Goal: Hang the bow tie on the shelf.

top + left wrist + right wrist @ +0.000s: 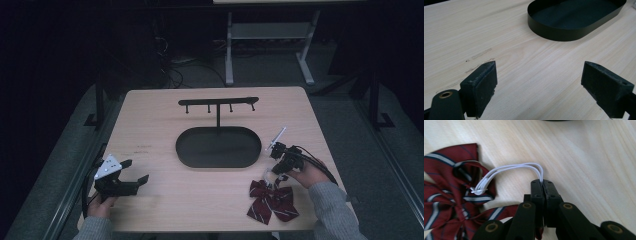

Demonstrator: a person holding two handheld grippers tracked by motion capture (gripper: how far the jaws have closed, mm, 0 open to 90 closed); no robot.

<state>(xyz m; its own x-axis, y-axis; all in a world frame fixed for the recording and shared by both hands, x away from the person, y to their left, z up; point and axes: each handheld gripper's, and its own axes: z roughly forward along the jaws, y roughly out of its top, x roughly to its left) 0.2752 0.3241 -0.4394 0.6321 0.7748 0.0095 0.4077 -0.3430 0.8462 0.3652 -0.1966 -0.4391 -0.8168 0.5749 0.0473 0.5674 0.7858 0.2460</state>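
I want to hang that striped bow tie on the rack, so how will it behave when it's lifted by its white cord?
The dark red striped fabric bow tie will probably hang limp: its folds lie soft on the wooden table. It looks light, so it may swing. The thin white elastic cord, pinched in the right gripper, arches loosely and will likely stretch taut before the bow rises.

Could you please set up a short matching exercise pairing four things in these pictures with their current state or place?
Things:
1. left hand-held gripper
2. right hand-held gripper
3. bow tie
4. oval tray

States or places:
A. lying on the table's near right part
B. jaws wide apart over bare wood
C. sitting mid-table under a bar of hooks
D. jaws closed on a white elastic cord

Pairs: 1-B, 2-D, 3-A, 4-C
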